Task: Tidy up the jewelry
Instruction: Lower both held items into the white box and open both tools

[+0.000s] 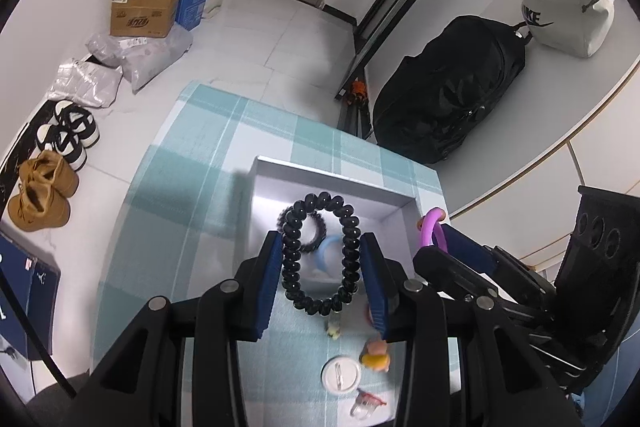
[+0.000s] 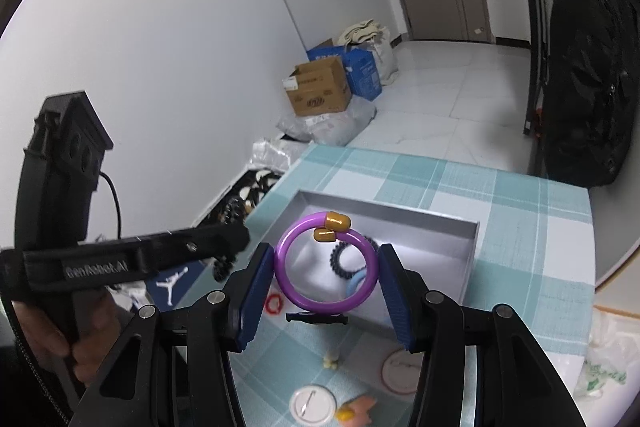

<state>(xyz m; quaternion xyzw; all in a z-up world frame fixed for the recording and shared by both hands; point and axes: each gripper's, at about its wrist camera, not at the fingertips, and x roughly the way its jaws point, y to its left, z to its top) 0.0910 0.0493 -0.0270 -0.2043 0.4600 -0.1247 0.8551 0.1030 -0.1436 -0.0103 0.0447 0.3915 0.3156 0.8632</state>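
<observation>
Above the open grey box [image 1: 394, 201] on the checked tablecloth [image 1: 192, 163], the left gripper [image 1: 320, 269] clamps a black spiral hair tie [image 1: 318, 255] between partly closed jaws, while the right gripper [image 2: 326, 277] likewise grips a purple bangle [image 2: 326, 263].

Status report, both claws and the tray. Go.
Left claw shut on black coil tie. Right claw shut on purple bangle. Both over grey tray, which holds a coil tie and blue ring. Path clear.
</observation>
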